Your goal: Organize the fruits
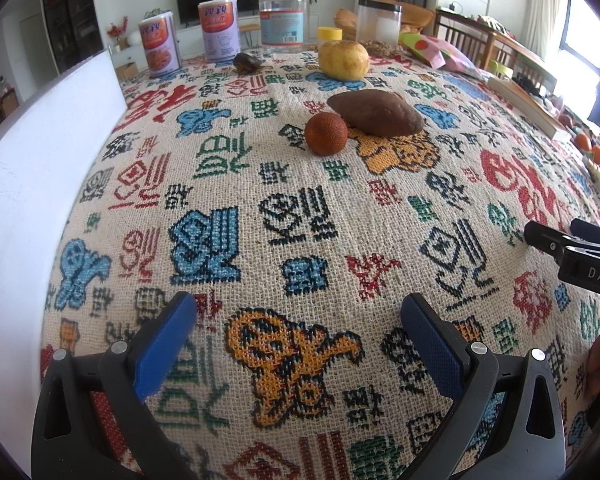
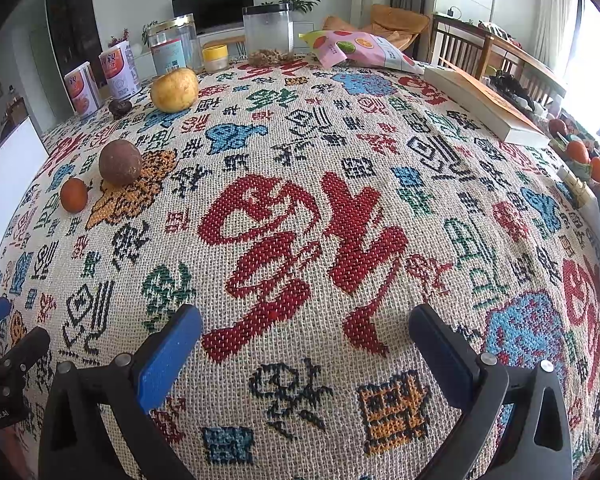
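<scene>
Left wrist view: your left gripper point(image 1: 298, 334) hangs low over the patterned tablecloth point(image 1: 260, 240) with its blue pads spread wide and nothing between them.
Right wrist view: your right gripper point(image 2: 306, 344) is also spread wide and empty, over the big red woven character.
Fruit cluster: the small orange fruit point(image 1: 325, 133) and the brown sweet potato point(image 1: 376, 112) sit touching or just beside each other, straight ahead of your left gripper and a touch to its right.
Same cluster from the right: the orange fruit point(image 2: 74, 195) and the sweet potato point(image 2: 120, 162) lie far off to the left of your right gripper, well apart from it.
Long axis: the sweet potato runs across the left view, rising from lower right to upper left; from the right wrist you see it end-on, so it looks round.
Farther fruit: the yellow pear-like fruit point(image 1: 343, 60) stands beyond the cluster, near the jars; a small dark fruit point(image 1: 247, 62) lies left of it, kind unclear.
Nearer hand: your left, by my reading; the cluster is squarely in its line.
Approach: I'd judge the orange fruit first, as it is the nearest and its round shape asks no turning of the wrist.
Risk: closing on it may nudge the sweet potato beside it.
Destination: no bowl or tray for the fruit shows itself clearly.
</scene>
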Available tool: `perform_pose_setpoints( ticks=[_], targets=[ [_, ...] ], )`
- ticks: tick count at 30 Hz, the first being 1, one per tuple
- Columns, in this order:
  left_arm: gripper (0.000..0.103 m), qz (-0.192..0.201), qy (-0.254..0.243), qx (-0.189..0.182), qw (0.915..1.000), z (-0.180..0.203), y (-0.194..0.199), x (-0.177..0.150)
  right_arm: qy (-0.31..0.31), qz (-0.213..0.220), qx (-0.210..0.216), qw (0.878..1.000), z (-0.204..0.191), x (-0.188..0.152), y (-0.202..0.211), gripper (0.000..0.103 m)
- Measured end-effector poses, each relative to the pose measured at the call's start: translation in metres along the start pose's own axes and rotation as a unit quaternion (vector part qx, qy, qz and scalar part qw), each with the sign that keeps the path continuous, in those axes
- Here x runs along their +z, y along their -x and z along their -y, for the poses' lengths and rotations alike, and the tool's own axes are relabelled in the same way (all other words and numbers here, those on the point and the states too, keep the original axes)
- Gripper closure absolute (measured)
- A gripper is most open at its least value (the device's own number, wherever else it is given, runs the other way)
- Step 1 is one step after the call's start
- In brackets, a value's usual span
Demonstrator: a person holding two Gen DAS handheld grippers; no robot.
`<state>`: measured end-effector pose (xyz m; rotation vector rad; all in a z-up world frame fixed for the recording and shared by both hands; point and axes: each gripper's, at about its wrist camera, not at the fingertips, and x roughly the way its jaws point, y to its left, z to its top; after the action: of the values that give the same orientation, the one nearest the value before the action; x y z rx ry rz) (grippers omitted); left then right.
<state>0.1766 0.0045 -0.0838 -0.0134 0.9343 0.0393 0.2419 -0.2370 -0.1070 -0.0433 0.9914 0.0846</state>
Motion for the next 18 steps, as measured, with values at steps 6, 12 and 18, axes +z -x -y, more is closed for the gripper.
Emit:
perform_pose_setpoints(
  ticks=[6,12,18],
  targets=[
    [0.000,0.000,0.001,0.000,1.0000,0.001,-0.002,0.001,-0.003,0.002,0.003,1.000,0.001,-0.001,0.001,0.000],
    [0.001,-0.005,-0.002,-0.028,0.9996,-0.003,0.000,0.002,-0.001,0.000,0.001,1.000,0.000,-0.001,0.000,0.000],
    [0.002,-0.016,0.028,-0.061,0.9976,-0.019,0.005,0.008,-0.008,0.005,0.013,1.000,0.003,-0.001,0.002,0.000]
  ],
)
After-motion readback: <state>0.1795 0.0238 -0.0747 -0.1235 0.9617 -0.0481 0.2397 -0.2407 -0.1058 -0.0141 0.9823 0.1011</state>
